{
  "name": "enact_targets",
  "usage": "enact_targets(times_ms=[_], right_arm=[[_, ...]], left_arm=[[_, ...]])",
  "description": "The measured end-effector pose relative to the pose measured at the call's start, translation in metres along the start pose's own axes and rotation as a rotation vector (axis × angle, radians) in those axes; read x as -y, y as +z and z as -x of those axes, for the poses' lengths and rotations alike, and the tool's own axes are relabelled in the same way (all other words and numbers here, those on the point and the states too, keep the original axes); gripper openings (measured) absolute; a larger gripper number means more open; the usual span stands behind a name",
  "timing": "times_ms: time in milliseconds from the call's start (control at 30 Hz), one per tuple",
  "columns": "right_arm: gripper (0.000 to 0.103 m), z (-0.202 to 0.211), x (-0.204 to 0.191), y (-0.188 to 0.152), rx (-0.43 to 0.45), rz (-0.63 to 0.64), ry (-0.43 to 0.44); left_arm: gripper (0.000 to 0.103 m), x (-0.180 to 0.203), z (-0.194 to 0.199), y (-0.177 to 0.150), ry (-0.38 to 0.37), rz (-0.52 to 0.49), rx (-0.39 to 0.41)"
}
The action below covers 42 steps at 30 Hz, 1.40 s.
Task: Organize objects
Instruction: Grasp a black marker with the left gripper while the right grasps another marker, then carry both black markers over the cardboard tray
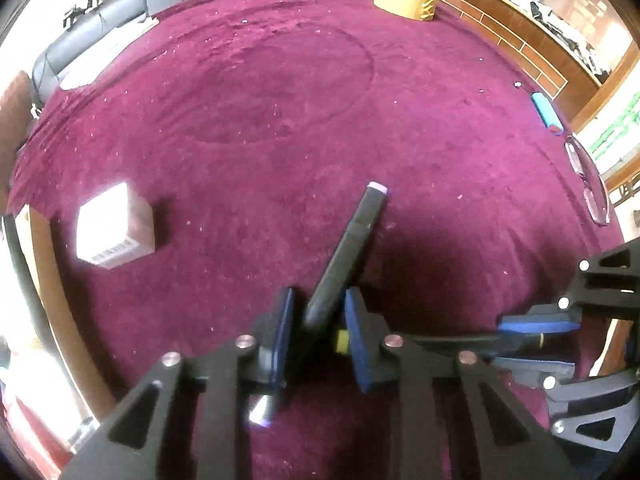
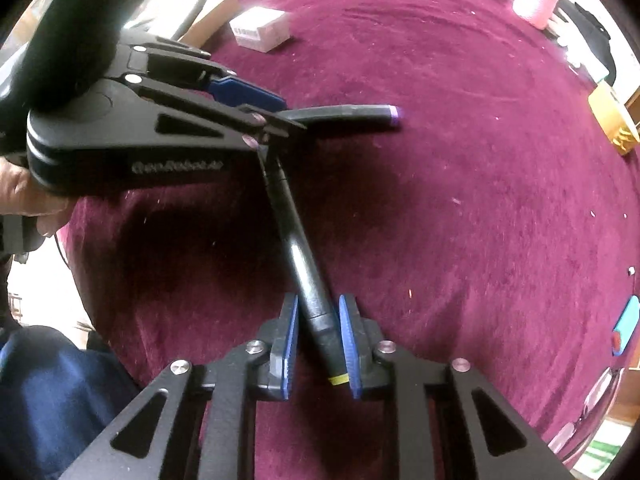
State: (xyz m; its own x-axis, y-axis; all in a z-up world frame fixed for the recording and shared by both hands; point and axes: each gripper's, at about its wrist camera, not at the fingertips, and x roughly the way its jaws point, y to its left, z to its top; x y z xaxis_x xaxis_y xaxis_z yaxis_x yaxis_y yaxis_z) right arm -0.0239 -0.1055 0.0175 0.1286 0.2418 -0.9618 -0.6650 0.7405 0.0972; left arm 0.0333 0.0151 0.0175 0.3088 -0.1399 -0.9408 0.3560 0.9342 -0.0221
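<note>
Left gripper [image 1: 316, 334]: fingers clenched on black marker cap [image 1: 348, 252], purple-tipped. Right gripper [image 2: 318, 344]: fingers clenched on black marker body [image 2: 308, 276], above maroon-covered table [image 1: 280, 112].

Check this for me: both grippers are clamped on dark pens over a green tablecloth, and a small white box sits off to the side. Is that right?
Not quite. The tablecloth is dark red, not green, as the left wrist view shows. The rest holds: the left gripper and the right gripper are each clamped on a dark pen, and a small white box sits off to the side.
</note>
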Motion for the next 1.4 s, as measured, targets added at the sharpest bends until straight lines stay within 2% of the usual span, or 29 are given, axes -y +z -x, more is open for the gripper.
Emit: enact_targets(times_ms=[133,233,300,367,433,467,567,733,800,933,1000,1033,1067,1100,1133,1400], right_arm=[[0.023,0.001,0.000,0.000,0.004,0.002,-0.010],[0.023,-0.002,-0.008,0.002,-0.004,0.007,-0.024],[0.024,-0.003,-0.010,0.002,-0.005,-0.007,-0.026],[0.025,-0.004,-0.011,0.002,-0.005,-0.035,-0.031],[0.017,-0.006,0.001,0.008,0.001,-0.092,-0.069],[0.016,-0.005,0.008,0.007,0.006,-0.125,-0.067],[0.016,-0.007,0.031,0.004,0.001,-0.244,-0.025],[0.018,-0.010,0.030,0.008,0.017,-0.251,-0.018],[0.019,-0.012,0.029,0.010,0.020,-0.239,-0.022],[0.017,-0.011,0.024,0.014,0.035,-0.203,-0.054],[0.017,-0.011,0.020,0.013,0.043,-0.202,-0.058],[0.017,-0.012,0.021,0.013,0.048,-0.211,-0.052],[0.016,-0.012,0.021,0.011,0.052,-0.219,-0.048],[0.016,-0.011,0.022,0.009,0.054,-0.228,-0.044],[0.016,-0.007,0.021,0.006,0.058,-0.236,-0.033],[0.016,0.014,0.026,-0.002,0.104,-0.270,0.002]], left_arm=[[0.026,0.007,-0.002,0.005,0.033,-0.040,0.013],[0.019,0.010,-0.001,0.002,0.053,-0.018,0.031],[0.016,0.008,0.001,-0.001,0.055,0.037,0.032],[0.014,0.002,0.004,-0.007,0.024,0.100,0.035],[0.014,-0.004,0.009,-0.014,0.026,0.154,0.045],[0.014,-0.005,0.010,-0.017,0.037,0.171,0.039],[0.014,-0.006,0.010,-0.025,0.034,0.203,0.045],[0.014,-0.006,0.007,-0.026,0.041,0.226,0.046],[0.019,-0.003,0.007,-0.025,0.047,0.215,0.045],[0.052,0.014,0.003,-0.021,0.047,0.146,0.035],[0.056,0.023,0.002,-0.022,0.088,0.113,0.047],[0.055,0.022,0.003,-0.024,0.090,0.128,0.067],[0.046,0.022,0.004,-0.026,0.092,0.126,0.080],[0.034,0.022,0.005,-0.027,0.093,0.124,0.092],[0.015,0.021,0.008,-0.028,0.108,0.131,0.106],[0.014,0.018,0.018,-0.036,0.135,0.156,0.135]])
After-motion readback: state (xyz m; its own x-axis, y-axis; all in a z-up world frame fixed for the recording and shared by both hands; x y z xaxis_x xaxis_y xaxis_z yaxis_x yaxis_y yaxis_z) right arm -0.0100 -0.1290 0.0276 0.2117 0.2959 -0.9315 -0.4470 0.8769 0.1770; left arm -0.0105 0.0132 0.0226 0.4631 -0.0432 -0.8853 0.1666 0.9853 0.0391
